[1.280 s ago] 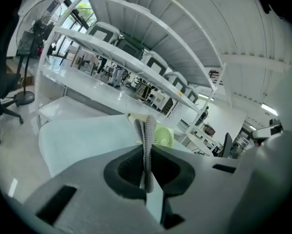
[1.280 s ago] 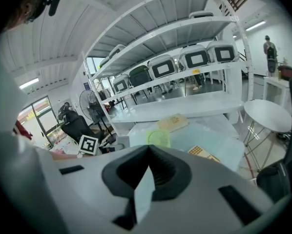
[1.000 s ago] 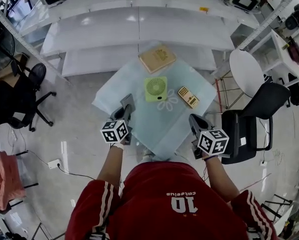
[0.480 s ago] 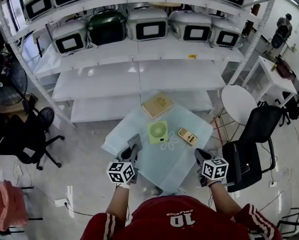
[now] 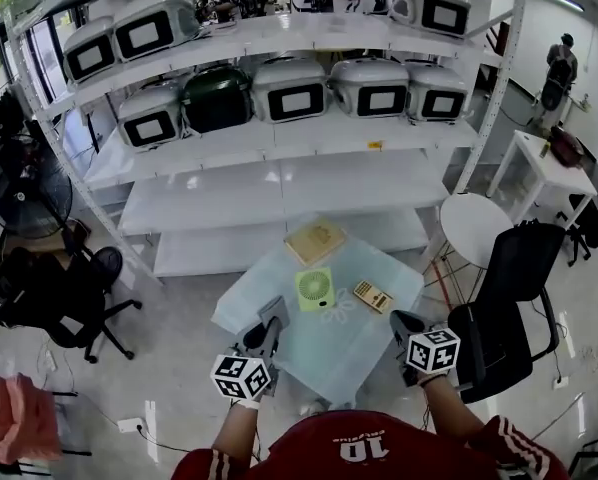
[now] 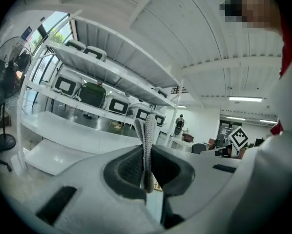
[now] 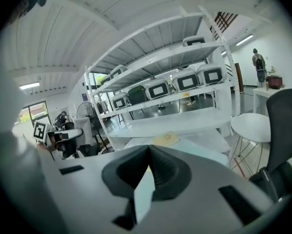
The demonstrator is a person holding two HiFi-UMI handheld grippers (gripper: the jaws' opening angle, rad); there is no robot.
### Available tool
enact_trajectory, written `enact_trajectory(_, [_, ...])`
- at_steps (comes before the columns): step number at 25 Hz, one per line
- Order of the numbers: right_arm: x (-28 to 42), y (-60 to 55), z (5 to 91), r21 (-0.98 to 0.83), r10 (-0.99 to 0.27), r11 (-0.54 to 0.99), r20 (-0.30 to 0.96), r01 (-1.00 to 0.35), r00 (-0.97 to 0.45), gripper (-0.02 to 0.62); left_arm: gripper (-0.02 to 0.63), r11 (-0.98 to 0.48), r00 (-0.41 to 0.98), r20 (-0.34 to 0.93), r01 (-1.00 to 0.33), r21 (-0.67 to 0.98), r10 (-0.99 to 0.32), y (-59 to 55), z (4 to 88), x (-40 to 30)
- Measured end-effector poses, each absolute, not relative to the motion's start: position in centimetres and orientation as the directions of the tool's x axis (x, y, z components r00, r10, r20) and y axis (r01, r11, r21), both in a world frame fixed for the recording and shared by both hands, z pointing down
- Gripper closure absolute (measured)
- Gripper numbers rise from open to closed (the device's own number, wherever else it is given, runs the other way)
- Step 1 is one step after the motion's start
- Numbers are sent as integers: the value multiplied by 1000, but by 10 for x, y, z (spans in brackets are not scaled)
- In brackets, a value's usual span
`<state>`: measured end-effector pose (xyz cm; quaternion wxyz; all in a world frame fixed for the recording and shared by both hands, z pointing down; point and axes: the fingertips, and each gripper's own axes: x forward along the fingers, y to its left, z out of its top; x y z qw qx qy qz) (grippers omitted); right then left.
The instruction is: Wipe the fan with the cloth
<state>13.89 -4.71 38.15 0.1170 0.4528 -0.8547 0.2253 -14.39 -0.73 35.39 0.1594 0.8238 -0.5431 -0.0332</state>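
A small green fan (image 5: pixel 316 289) lies flat in the middle of a pale glass table (image 5: pixel 269 293). Behind it rests a tan square, cloth-like pad (image 5: pixel 314 240), which also shows as a yellowish patch (image 7: pixel 166 139) in the right gripper view. My left gripper (image 5: pixel 270 317) hovers at the table's near left edge; its ribbed fingers (image 6: pixel 149 130) are pressed together, shut and holding nothing. My right gripper (image 5: pixel 403 323) hangs at the near right edge, jaws shut and bare. Both grippers are well short of the fan.
A small tan keypad-like object (image 5: pixel 373 296) lies right of the fan. A black office chair (image 5: pixel 514 298) and a white round table (image 5: pixel 476 226) stand at the right. White shelves (image 5: pixel 279 183) carrying several appliances rise behind. Another black chair (image 5: pixel 64 298) and a floor fan (image 5: pixel 19 193) stand left.
The head view has tilted upward, so the shelves with appliances have come into sight and the table looks smaller. Both grippers stay shut at the table's near edge.
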Motion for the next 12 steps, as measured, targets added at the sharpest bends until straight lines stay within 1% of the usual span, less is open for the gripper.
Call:
enact_trajectory(8, [187,-11,322,-298,-703,566,312,-769,-639,591,584,-336,362,64,-909,248,-930,51,305,-103])
enact_trajectory(12, [209,6,283,-299,-705,604,233,-739,-670,591,584,-308,318,21,-931,195,-948,73,266,-99])
